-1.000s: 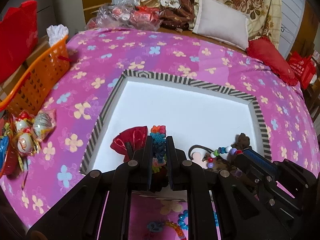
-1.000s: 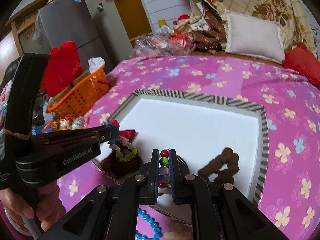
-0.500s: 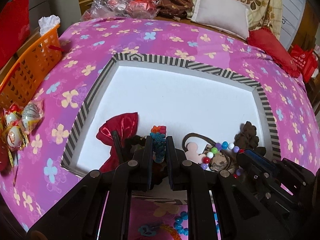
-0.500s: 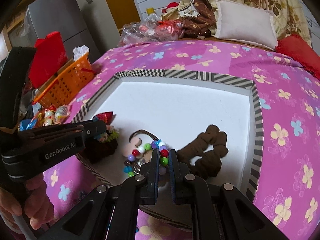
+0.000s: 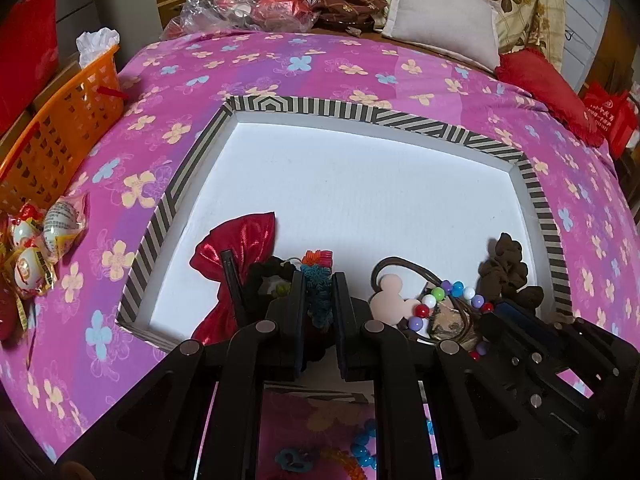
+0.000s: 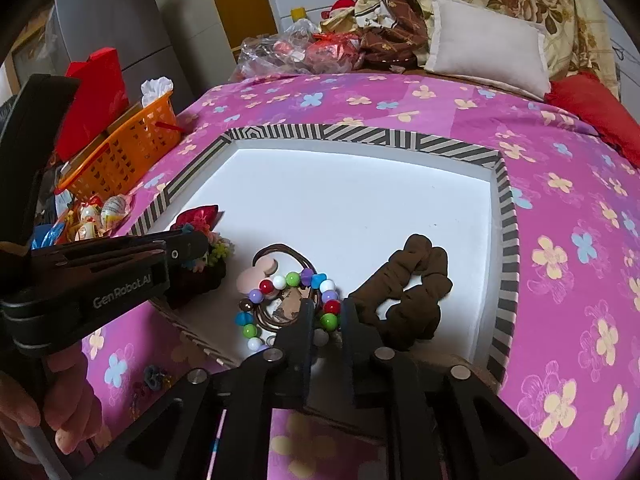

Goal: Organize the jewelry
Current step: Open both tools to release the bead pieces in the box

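Our left gripper (image 5: pixel 317 300) pinches a knobbly, multicoloured hair tie (image 5: pixel 318 280) low over the near left of the striped-rimmed white box (image 5: pixel 536 196), beside a glossy red bow (image 5: pixel 236 248). Our right gripper (image 6: pixel 326 320) has just been opening; the round glossy beads of the bracelet (image 6: pixel 288 296) sit loosely between its pads, resting in the box next to a ruched brown scrunchie (image 6: pixel 412 292).
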A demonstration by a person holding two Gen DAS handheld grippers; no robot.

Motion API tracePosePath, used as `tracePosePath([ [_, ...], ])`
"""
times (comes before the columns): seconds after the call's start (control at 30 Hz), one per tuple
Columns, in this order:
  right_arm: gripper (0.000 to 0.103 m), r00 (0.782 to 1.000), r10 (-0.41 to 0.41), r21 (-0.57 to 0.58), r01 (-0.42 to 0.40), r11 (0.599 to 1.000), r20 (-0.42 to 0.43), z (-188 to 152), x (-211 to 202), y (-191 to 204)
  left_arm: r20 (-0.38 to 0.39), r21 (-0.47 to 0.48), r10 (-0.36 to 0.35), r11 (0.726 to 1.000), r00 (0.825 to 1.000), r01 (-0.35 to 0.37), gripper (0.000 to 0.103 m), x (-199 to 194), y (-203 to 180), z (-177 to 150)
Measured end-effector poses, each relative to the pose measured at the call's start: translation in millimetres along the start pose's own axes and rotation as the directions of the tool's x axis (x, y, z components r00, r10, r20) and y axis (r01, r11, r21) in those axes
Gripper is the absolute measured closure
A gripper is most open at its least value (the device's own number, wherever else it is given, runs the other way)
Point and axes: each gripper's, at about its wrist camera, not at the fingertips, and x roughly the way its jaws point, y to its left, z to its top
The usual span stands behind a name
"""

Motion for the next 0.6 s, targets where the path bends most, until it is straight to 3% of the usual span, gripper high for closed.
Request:
tracePosePath([
  [0.07,0.075,1.000,-0.001,0.003,0.001,1.000,0.009,-1.4,-4.8,0.2,-0.001,0.000,-0.001,1.000,1.000,0.001,0.092,0.1,-0.3,-0.3],
  [0.13,0.070,1.000,-0.003,0.001,0.003,1.000,0.020,-2.5,-10.0,0.8,-0.003,-0.004,-0.008,1.000,1.000,0.008,0.092,-0.1,-0.4,-0.8],
  [0.27,0.070,1.000,-0.007,0.003,0.007,1.000,0.029,-5.0,-18.2,0.3,-0.007,-0.015,-0.010,1.000,1.000,0.010,0.089,-0.6,0.7,-1.8],
  [0.37,0.069,0.999,-0.007,0.007,0.007,1.000,0.036,-8.4,-25.2,0.3,-0.011,-0.027,-0.028,0.999,1.000,0.028,0.068,-3.0,2.8,-3.2],
  [0.43,0.063,0.999,-0.008,0.007,0.008,1.000,0.044,-10.9,-30.5,0.6,-0.003,-0.047,-0.041,0.998,0.999,0.041,0.048,-7.6,6.5,-4.1],
  [0.6,0.061,0.998,-0.025,-0.005,0.026,1.000,0.065,-16.6,-45.1,4.3,0.018,-0.077,-0.073,0.994,0.997,0.074,0.043,-26.5,16.4,-7.0],
])
